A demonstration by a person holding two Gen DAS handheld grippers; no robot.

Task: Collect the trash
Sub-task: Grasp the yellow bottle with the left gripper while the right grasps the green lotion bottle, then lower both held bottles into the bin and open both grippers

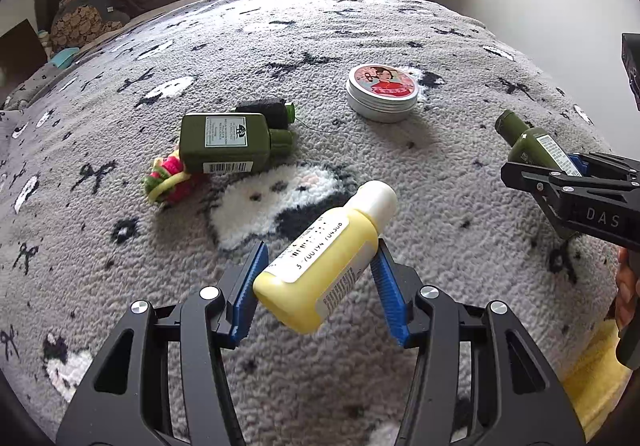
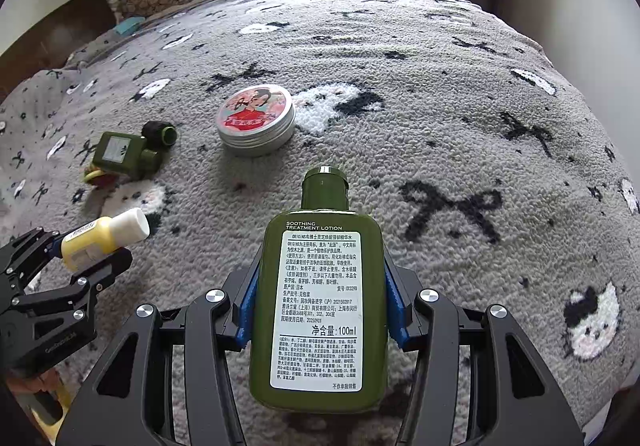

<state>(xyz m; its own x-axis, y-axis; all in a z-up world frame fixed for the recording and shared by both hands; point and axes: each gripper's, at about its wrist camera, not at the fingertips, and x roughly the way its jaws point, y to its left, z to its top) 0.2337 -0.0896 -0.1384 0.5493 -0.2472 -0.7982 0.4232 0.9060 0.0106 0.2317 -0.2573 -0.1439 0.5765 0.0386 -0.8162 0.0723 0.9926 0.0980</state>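
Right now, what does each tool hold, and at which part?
Left tool: yellow bottle, gripped across its body. Right tool: green lotion bottle, gripped by its sides at mid-body.

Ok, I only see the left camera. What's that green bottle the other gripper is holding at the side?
Observer: The right gripper holds the green bottle label up, and the label reads "Soothing Treatment Lotion".
Operator: Is it squeezed on both sides?
Observer: Yes, a blue pad presses each side, and the bottle lies straight along the gripper.
Operator: What's on the blanket past it?
Observer: On the blanket, right of the bottle, there's a big black bow woven in.
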